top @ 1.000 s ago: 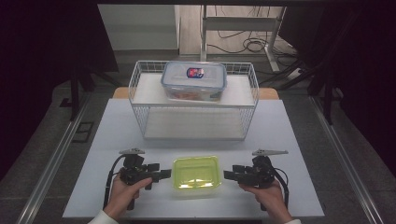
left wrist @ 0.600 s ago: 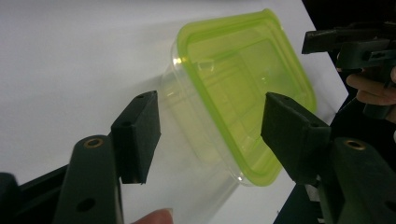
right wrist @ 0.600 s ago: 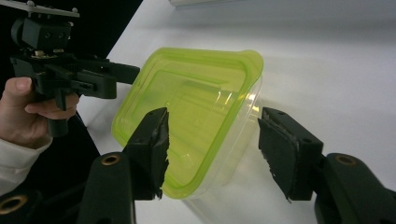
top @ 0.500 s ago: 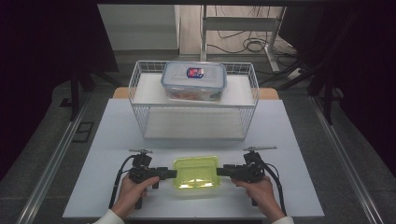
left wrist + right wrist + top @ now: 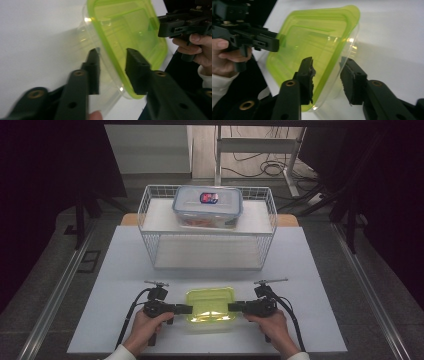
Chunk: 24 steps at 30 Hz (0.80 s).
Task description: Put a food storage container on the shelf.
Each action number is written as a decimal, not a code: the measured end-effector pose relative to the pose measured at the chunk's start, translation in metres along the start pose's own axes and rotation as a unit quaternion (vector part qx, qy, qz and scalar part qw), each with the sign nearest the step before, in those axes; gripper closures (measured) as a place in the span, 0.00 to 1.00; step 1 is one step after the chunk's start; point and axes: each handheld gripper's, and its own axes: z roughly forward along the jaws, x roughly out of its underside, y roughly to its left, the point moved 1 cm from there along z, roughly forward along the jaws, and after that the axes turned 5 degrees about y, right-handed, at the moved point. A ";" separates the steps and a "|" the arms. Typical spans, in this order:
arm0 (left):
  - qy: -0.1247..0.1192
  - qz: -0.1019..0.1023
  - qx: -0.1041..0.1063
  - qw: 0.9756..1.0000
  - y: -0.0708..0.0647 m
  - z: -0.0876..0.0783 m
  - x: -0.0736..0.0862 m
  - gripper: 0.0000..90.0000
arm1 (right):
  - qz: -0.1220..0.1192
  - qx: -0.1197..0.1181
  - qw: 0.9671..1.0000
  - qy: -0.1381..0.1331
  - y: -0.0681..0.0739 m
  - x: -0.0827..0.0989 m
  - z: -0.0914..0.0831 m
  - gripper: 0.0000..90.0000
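I've got the green-lidded container (image 5: 210, 309) at the near edge of the white table (image 5: 115, 285), in front of the wire basket (image 5: 207, 227). Left gripper (image 5: 189, 308) and right gripper (image 5: 231, 307) straddle its opposite rims, one jaw over the lid, one outside the clear wall. Both have just been closing; can't tell if the pads are pressing yet.

left tongs (image 5: 189, 309) closing over green-lidded box (image 5: 210, 306) rim | right tongs (image 5: 231, 307) likewise
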 end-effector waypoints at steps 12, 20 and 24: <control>-0.023 -0.004 0.030 0.999 -0.001 -0.013 0.006 0.90 | 0.028 -0.048 0.998 -0.026 0.001 0.005 -0.012 0.89; -0.034 0.013 0.028 0.999 -0.010 -0.023 0.008 0.90 | 0.006 -0.046 0.998 -0.036 0.010 0.005 -0.018 0.89; -0.040 0.022 0.026 0.999 -0.015 -0.027 0.008 0.90 | -0.003 -0.049 0.998 -0.043 0.014 0.005 -0.021 0.89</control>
